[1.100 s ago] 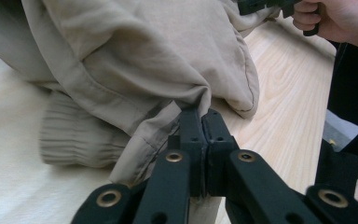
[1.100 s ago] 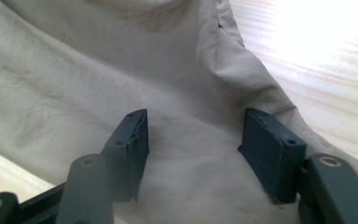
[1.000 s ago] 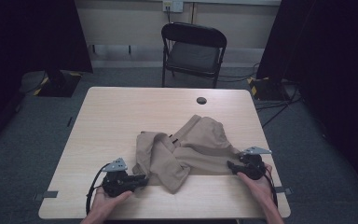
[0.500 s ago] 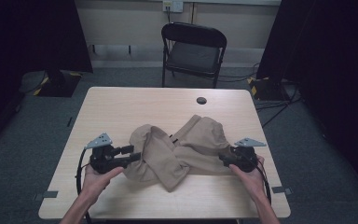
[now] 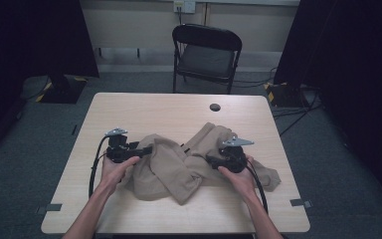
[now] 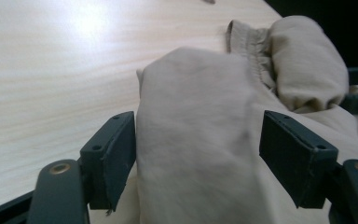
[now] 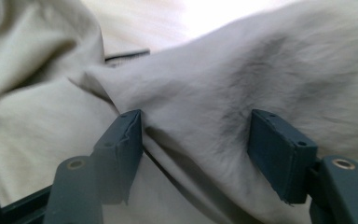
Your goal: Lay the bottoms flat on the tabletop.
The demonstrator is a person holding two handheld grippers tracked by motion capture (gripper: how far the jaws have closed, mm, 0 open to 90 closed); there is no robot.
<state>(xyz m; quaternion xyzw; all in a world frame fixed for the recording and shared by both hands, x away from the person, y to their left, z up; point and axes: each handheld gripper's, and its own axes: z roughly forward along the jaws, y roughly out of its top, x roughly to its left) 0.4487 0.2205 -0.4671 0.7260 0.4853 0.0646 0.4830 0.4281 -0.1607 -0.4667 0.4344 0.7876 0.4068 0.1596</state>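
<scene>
So there's a crumpled tan garment (image 5: 179,167) lying on the near half of the light wood bench (image 5: 144,112), bunched in rolls and folds, with one end trailing off toward the near right corner.

The left gripper (image 5: 146,149) sits at the left end of the cloth, held level and pointing right into it. In the left gripper view its fingers (image 6: 114,156) stand wide apart and have just been opening, with a fat fold of the garment (image 6: 196,140) sitting between them. The left pad looks to be right against the cloth edge, while the right one stands clear of it, so it's not pinching anything.

The right gripper (image 5: 214,160) is over the middle-right of the pile, pointing left toward the other one. Its fingers (image 7: 279,151) are spread fairly wide too and have just been opening a bit, with a ridge of the fabric (image 7: 223,107) humped up between them. The left pad touches a crease there, and the right one has a gap next to it. I wouldn't call that a grip.

A small dark round hole (image 5: 215,107) sits at the bench's far edge, and a black folding chair (image 5: 206,55) stands on the floor beyond the bench.
</scene>
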